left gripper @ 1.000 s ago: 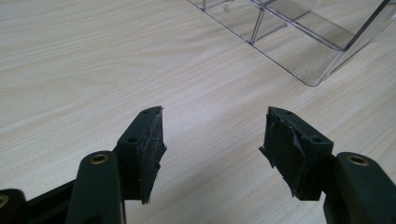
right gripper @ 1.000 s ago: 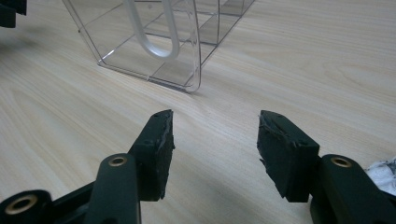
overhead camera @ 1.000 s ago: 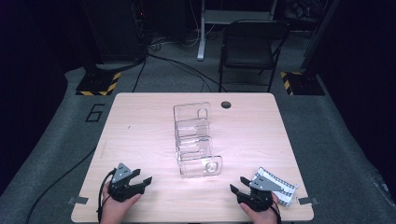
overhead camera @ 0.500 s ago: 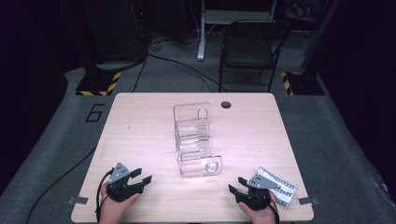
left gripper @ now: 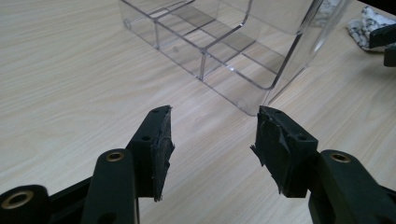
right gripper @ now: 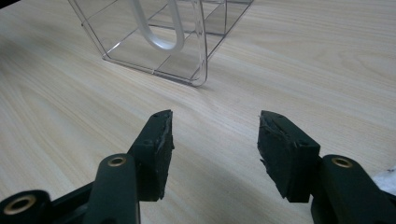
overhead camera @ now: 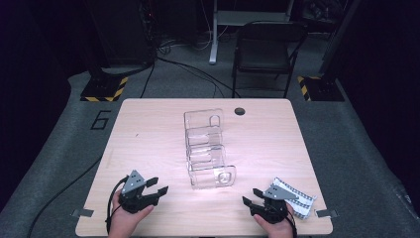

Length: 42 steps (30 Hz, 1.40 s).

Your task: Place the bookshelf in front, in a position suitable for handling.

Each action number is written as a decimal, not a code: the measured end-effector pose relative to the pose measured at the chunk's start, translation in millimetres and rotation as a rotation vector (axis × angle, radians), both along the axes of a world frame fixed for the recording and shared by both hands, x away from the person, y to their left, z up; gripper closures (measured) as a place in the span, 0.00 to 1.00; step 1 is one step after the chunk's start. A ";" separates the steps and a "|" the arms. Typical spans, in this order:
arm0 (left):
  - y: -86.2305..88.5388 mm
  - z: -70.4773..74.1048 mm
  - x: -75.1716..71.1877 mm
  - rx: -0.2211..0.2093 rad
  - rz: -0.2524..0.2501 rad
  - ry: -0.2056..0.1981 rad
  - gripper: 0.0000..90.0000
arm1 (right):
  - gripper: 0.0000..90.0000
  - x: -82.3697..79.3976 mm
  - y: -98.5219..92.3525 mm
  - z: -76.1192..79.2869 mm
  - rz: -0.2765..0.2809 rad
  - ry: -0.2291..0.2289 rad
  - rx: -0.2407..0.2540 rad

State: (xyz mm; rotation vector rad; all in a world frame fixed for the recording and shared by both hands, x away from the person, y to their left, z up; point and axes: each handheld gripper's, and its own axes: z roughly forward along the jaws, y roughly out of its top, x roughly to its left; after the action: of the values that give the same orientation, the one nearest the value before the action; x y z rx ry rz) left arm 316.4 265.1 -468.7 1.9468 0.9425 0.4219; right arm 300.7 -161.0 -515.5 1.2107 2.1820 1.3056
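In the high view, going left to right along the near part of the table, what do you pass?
Left gripper → clear acrylic organizer → right gripper → black-and-white patterned packet.

Pale wood-grain table [overhead camera: 148, 129], clear colourless acrylic rack [overhead camera: 205, 148] at centre, white black-speckled packet [overhead camera: 297, 198] lower right, black grippers with grey top plates, yellow-black hazard stripes [overhead camera: 106, 91] upper left.

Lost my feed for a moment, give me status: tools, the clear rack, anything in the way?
Left tool open, jaws just closing slightly, nothing between them. Right tool open, empty. Clear rack mid-table, untouched. Patterned packet beside right tool; path clear.
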 end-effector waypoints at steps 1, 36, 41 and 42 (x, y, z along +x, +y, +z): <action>0.0 0.0 0.0 0.000 0.000 0.000 0.53 | 0.50 0.0 0.0 0.0 0.000 0.000 0.000; -57.4 61.4 66.0 -0.005 0.005 -0.009 0.47 | 0.44 -2.9 -6.6 1.9 0.016 0.029 0.055; -61.6 66.1 73.3 0.014 0.001 -0.014 0.46 | 0.43 -3.1 -7.9 3.5 0.012 0.020 0.071; -63.0 66.1 75.2 0.025 -0.007 -0.003 0.45 | 0.43 -3.0 -8.5 3.7 0.014 0.018 0.070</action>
State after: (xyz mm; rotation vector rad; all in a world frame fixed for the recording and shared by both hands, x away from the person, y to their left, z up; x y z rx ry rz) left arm 391.6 202.1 -402.7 1.9705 0.9319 0.4346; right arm 297.7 -169.5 -511.7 1.2399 2.1781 1.3928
